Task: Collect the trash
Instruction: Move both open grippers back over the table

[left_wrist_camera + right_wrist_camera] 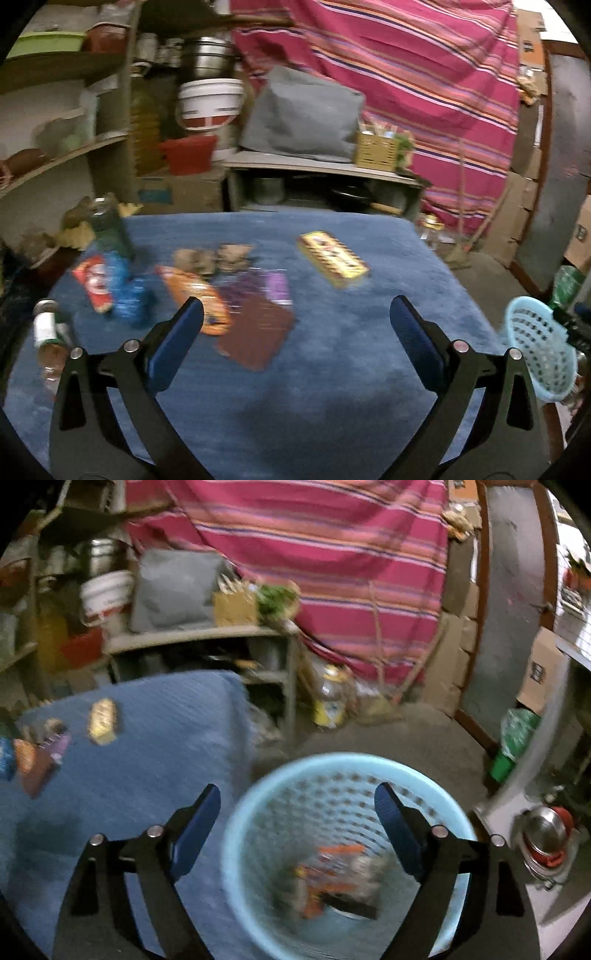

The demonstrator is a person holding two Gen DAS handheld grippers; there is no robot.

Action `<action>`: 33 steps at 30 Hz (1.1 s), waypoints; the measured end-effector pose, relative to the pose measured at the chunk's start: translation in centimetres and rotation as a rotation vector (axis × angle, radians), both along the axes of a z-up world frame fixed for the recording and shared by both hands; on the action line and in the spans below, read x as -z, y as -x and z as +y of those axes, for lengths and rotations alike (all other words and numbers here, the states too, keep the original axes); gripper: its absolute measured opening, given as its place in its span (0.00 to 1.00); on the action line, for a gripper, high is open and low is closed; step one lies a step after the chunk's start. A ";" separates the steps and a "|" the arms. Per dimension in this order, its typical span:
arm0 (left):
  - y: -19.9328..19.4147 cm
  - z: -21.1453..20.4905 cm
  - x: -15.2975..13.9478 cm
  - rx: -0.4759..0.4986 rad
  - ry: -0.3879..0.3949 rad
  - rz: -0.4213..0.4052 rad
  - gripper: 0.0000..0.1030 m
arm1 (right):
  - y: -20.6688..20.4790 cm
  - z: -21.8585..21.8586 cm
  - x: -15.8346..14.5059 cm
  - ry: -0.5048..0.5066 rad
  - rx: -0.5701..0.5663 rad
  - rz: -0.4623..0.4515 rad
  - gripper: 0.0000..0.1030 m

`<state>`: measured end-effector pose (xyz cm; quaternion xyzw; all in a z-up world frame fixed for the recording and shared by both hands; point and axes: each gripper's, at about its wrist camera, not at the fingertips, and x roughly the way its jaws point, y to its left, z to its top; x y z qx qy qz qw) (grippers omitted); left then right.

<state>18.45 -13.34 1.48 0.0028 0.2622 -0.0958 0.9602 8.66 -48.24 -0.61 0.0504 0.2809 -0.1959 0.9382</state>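
Trash lies scattered on a blue-covered table (332,369): a yellow box (333,264), an orange wrapper (195,299), a brown packet (255,336), a purple wrapper (277,288), a red wrapper (94,282), blue wrappers (127,291) and crumpled brown paper (212,258). My left gripper (295,314) hangs open above the table's near part, empty. A light blue basket (343,775) stands beside the table's right edge; orange wrappers (332,878) lie inside. My right gripper (297,801) is open over the basket's rim, nothing between its fingers. The basket (539,347) also shows in the left wrist view.
A glass jar (107,225) and a tipped bottle (48,332) sit at the table's left. Behind are shelves (62,155), a low bench (314,170) with a grey cushion (306,114), and a striped cloth (424,92). Steel pots (546,834) lie on the floor at right.
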 end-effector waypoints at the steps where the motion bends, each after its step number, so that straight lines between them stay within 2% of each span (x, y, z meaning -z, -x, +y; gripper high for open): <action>1: -0.2 0.9 0.0 -0.018 -0.005 -0.003 0.95 | -0.4 1.1 -0.3 -0.007 -0.022 -0.020 0.82; 7: -0.8 5.8 -0.1 -0.115 -0.055 -0.032 0.95 | -3.9 7.4 -0.8 -0.052 -0.138 -0.072 0.82; 11: -1.6 8.9 0.7 -0.169 -0.066 -0.015 0.95 | -6.5 12.1 -0.1 -0.040 -0.215 -0.057 0.82; 17: -2.5 12.2 1.8 -0.224 -0.076 -0.002 0.95 | -8.7 16.6 1.5 -0.010 -0.283 -0.006 0.83; 20: -3.3 13.1 2.4 -0.247 -0.095 0.011 0.95 | -9.3 17.5 2.1 0.000 -0.283 0.008 0.92; 25: -4.3 14.0 3.1 -0.266 -0.105 0.028 0.95 | -10.2 17.6 2.1 -0.019 -0.274 0.010 0.93; 33: -5.1 13.5 4.1 -0.237 -0.106 0.031 0.95 | -11.3 17.3 2.8 -0.035 -0.241 0.046 0.94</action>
